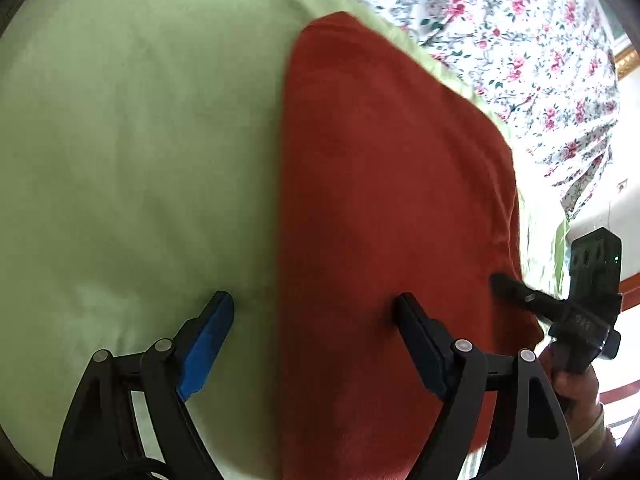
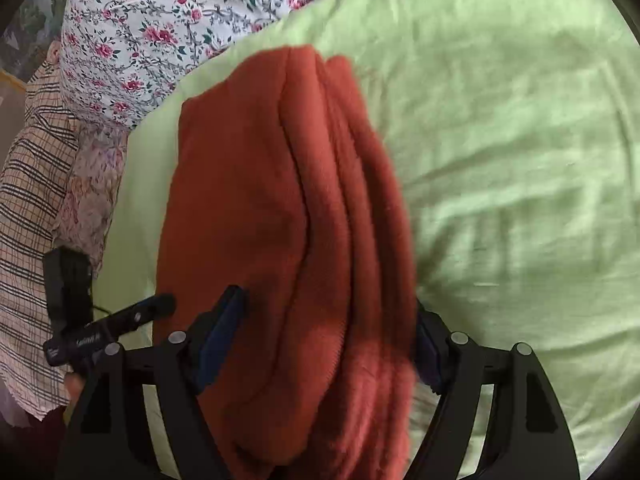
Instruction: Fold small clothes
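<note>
- The rust-red garment (image 1: 392, 184) lies on the pale green sheet (image 1: 132, 140), filling the centre and right of the left wrist view and the centre of the right wrist view.
- Condition of the garment: it is already gathered into a long, narrow bundle. The right wrist view shows several stacked layers with lengthwise fold edges (image 2: 344, 208) running from the upper centre to the bottom of the frame. Judgement: at least one fold is complete, probably more.
- Left gripper (image 1: 316, 308): jaws spread wide, one blue-padded finger on the green sheet at lower left, the other resting on or just above the red cloth at lower centre. It pinches nothing.
- Right gripper (image 2: 328, 316): jaws spread, straddling the bundle's near end at the bottom of the frame; the right-hand finger is mostly hidden behind the cloth. Whether the pads touch the fabric cannot be told.
- Each gripper also appears at the edge of the other's view, at lower right and lower left respectively.
- Remaining work, as a judgement: a final crosswise fold or a smoothing of the uneven layer edges seems outstanding; the bundle is not yet compact.
- Floral bedding (image 2: 160, 20) and a checked cloth (image 2: 28, 208) lie beyond the sheet, untouched.
</note>
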Tool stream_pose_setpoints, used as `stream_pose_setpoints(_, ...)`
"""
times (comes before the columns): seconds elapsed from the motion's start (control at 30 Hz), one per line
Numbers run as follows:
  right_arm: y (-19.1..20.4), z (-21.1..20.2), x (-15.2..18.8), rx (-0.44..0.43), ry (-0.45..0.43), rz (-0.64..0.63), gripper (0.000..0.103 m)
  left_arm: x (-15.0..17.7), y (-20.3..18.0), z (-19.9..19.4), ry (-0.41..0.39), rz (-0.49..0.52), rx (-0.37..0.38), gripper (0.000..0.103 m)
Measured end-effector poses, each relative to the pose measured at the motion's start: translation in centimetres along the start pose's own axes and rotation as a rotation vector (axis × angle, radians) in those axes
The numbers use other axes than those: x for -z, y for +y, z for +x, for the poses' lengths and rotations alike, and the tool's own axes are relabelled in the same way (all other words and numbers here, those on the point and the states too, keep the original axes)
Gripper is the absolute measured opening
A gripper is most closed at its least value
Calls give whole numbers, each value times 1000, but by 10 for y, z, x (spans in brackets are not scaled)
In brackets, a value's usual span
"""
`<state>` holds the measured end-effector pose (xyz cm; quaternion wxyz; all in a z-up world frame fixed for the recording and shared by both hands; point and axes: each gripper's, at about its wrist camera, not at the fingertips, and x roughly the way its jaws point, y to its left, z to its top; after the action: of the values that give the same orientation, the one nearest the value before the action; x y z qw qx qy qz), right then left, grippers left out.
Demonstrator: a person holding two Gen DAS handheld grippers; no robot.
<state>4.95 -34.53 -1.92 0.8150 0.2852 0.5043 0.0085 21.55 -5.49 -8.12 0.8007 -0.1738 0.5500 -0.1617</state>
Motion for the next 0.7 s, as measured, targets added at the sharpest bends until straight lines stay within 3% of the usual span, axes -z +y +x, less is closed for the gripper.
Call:
stream_pose_setpoints(0.03,0,3,0,-11,4,13,46,-2,-4,3,-3,14,10,50)
stream_pose_setpoints(0.07,-1,5,0,-15,11,25,40,-4,-8,6,9,25,28,39)
stream_pose_setpoints(0.13,-1,7,1,-36,12,57,29,-7,-14,5,0,47,15,28)
stream_pose_setpoints(0.17,2,5,1,-31,3,57,28,-5,-16,-4,-18,62,20,25)
stream_pose_setpoints(0.27,13,-4,5,-43,-19,58,25,2,-17,-32,-60,67,53,23)
stream_pose_setpoints(0.4,44,-8,14,-134,-17,42,24,22,-2,-93,-139,75,16,23)
stream_pose_setpoints(0.7,153,62,46,-308,90,-86,24,52,81,-182,-201,9,-135,23)
